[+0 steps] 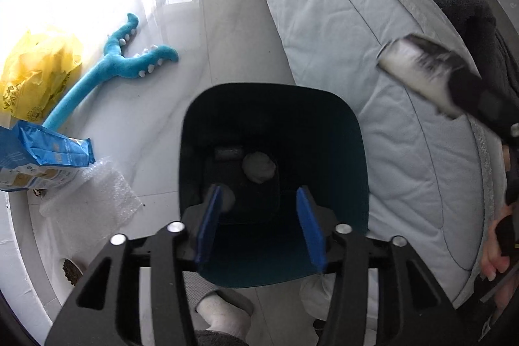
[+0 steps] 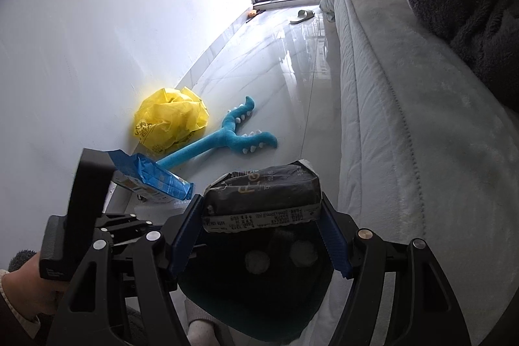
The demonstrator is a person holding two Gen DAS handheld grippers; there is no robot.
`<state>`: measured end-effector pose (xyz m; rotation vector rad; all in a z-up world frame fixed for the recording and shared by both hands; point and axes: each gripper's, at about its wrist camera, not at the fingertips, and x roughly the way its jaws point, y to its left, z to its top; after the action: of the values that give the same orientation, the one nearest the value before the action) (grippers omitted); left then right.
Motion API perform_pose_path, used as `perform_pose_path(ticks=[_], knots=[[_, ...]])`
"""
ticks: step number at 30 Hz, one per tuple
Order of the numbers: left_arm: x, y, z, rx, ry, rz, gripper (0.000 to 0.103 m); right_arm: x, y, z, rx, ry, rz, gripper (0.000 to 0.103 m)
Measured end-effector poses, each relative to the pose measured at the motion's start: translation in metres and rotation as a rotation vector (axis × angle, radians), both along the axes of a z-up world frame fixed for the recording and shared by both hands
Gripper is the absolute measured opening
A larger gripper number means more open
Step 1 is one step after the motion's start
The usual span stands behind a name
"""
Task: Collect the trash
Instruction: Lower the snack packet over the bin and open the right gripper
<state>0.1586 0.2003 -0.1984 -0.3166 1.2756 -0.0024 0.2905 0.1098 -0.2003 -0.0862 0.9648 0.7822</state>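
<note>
floor [image 2: 266,60]: glossy tile | toy [image 2: 227,138]: plush | black pack [image 2: 262,196]: crinkled plastic | bin [image 1: 353,151]: smooth plastic

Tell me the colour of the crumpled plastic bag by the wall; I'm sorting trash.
Yellow with dark print. The plastic bag shows best in the right wrist view.

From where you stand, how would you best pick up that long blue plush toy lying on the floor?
Take the blue plush toy by its long straight stem, coming down from above with the tool's jaws across its width. The stem is thin, soft and lies flat on the floor; the forked, toothed end spreads too wide.
</note>
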Motion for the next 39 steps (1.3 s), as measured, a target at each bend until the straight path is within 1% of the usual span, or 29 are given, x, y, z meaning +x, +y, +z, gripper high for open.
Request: perform_pose_path(ticks=[6, 9, 12, 18, 24, 27, 32, 34, 37, 39], knots=[[-0.011, 0.021, 0.015, 0.060, -0.058, 0.038, 0.069, -0.002, 0.018, -0.024, -0.039, 0.041, 0.010, 0.070], [-0.015, 0.031, 0.021, 0.073, -0.094, 0.055, 0.071, -0.003, 0.029, -0.040, -0.076, 0.061, 0.019, 0.070], [-0.019, 0.039, 0.033, 0.101, -0.149, 0.072, 0.074, -0.002, 0.036, -0.055, -0.099, 0.089, 0.024, 0.070], [-0.029, 0.052, 0.064, 0.130, -0.285, 0.102, 0.075, -0.006, 0.048, -0.078, -0.143, 0.133, 0.033, 0.070], [-0.035, 0.053, 0.090, 0.178, -0.393, 0.105, 0.075, -0.011, 0.054, -0.099, -0.202, 0.165, 0.045, 0.070], [-0.038, 0.056, 0.101, 0.173, -0.439, 0.123, 0.075, -0.013, 0.057, -0.108, -0.237, 0.174, 0.051, 0.070], [-0.042, 0.058, 0.123, 0.173, -0.520, 0.158, 0.075, -0.018, 0.059, -0.119, -0.289, 0.193, 0.064, 0.070], [-0.043, 0.056, 0.132, 0.172, -0.549, 0.162, 0.077, -0.020, 0.057, -0.120, -0.303, 0.204, 0.072, 0.071], [-0.042, 0.050, 0.141, 0.183, -0.582, 0.155, 0.080, -0.025, 0.056, -0.118, -0.320, 0.197, 0.076, 0.074], [-0.042, 0.047, 0.148, 0.181, -0.611, 0.156, 0.081, -0.028, 0.054, -0.110, -0.309, 0.182, 0.081, 0.076]])
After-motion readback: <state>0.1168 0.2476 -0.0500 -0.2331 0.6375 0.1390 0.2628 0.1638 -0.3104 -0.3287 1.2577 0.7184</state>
